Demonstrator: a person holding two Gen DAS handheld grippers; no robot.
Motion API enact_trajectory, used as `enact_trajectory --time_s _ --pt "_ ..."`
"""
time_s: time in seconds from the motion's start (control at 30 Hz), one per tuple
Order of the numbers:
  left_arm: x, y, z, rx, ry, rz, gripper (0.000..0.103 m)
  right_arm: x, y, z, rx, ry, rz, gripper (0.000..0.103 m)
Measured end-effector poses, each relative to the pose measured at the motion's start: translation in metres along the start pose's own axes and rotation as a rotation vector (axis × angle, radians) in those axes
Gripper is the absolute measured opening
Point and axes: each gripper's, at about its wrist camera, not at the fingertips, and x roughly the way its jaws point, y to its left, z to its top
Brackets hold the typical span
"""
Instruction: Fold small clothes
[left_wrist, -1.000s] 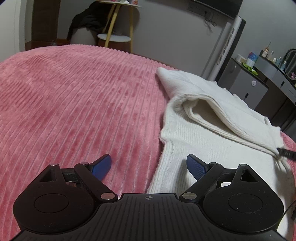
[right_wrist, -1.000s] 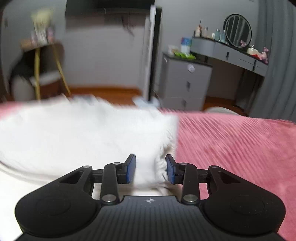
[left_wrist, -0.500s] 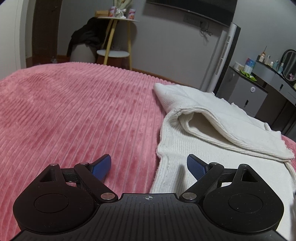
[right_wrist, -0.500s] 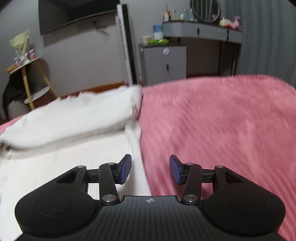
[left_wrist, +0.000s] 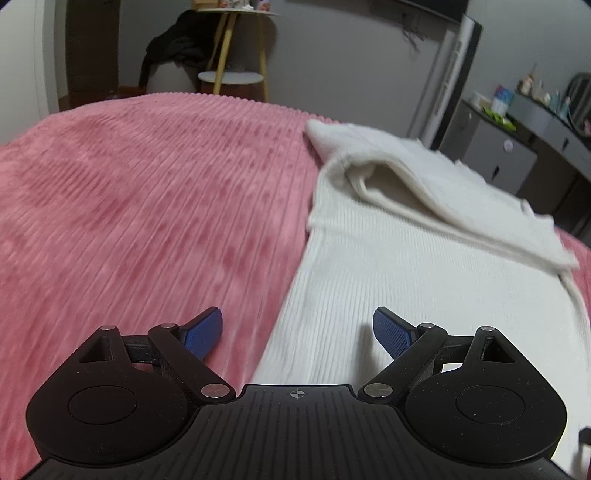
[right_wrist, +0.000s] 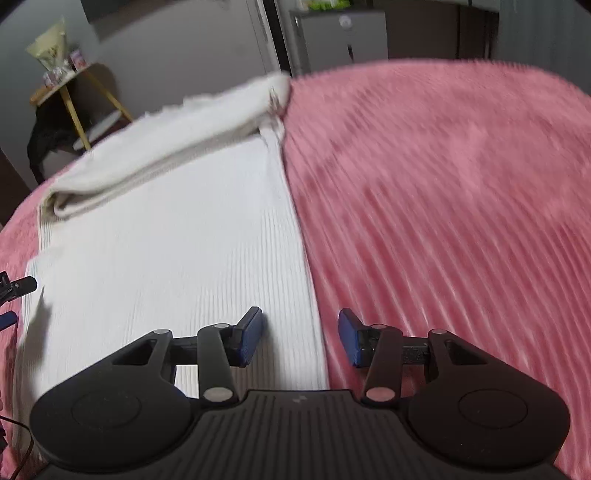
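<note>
Left gripper (left_wrist: 297, 328): blue-padded fingers (left_wrist: 203, 332) spread wide, nothing between them, held low and roughly level over the near left edge of the white knit garment (left_wrist: 424, 280); one finger lies above the pink ribbed bedspread (left_wrist: 129, 206), the other above the white knit, so that the garment's edge runs up between the two. Whether the pads touch the cloth cannot be told. Right gripper (right_wrist: 301, 338): fingers (right_wrist: 251, 334) parted and empty, tilted down toward the bed and straddling the garment's right edge in mirror fashion, left finger over the knit (right_wrist: 177, 240), right finger over the bedspread (right_wrist: 443, 206). In the right wrist view the tips of the left gripper appear at the far left margin, beside the garment's opposite edge. The garment lies flat on the bedspread, its ribbing running away from both cameras; at its far end a thicker layer of the same white cloth is folded back across its width, forming a soft roll with an open pocket on the left side. Beyond the bed: a yellow-legged side table (left_wrist: 236, 44) with dark clothing draped beside it, a white tower fan (left_wrist: 447, 74), and a grey cabinet (left_wrist: 498, 162) along the wall. Both views show motion blur in the bedspread.
</note>
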Motion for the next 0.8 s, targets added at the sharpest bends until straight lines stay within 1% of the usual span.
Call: enact_trajectory --time_s 0.13,0.2,0.23,0.27,0.3,0.33,0.47,0.57,0.7,0.77,0.8 --pt "-0.024 0.005 -0.025 -0.001 0.005 0.028 0.093 -0.008 0.002 -0.015 -0.041 0.042 -0.005 0.045" --pt "-0.032 0.007 -0.031 -0.011 0.0 0.053 0.093 -0.013 0.001 -0.02 -0.034 0.056 0.008 0.045" --pt "-0.036 0.006 -0.033 -0.007 -0.004 0.054 0.093 -0.015 -0.001 -0.021 -0.024 0.067 0.015 0.044" --pt "-0.039 0.005 -0.034 0.001 -0.008 0.052 0.093 -0.017 -0.003 -0.023 -0.014 0.076 0.027 0.043" --pt "-0.042 0.004 -0.035 0.009 -0.012 0.055 0.093 -0.018 -0.005 -0.025 -0.004 0.087 0.039 0.037" --pt "-0.046 0.003 -0.036 0.016 -0.017 0.056 0.093 -0.017 -0.007 -0.025 0.005 0.102 0.052 0.034" --pt "-0.057 -0.001 -0.04 0.031 -0.041 0.038 0.093 -0.022 -0.011 -0.031 0.002 0.161 0.066 0.034" --pt "-0.06 -0.002 -0.041 0.026 -0.044 0.041 0.093 -0.022 -0.013 -0.032 0.0 0.197 0.068 0.035" --pt "-0.061 0.001 -0.041 0.007 -0.037 0.05 0.093 -0.019 -0.017 -0.032 0.024 0.212 0.093 0.035" --pt "-0.062 0.002 -0.041 0.0 -0.037 0.054 0.093 -0.022 -0.015 -0.033 0.009 0.202 0.115 0.02" --pt "-0.063 0.003 -0.041 -0.002 -0.037 0.052 0.093 -0.024 -0.015 -0.033 0.004 0.194 0.137 0.009"
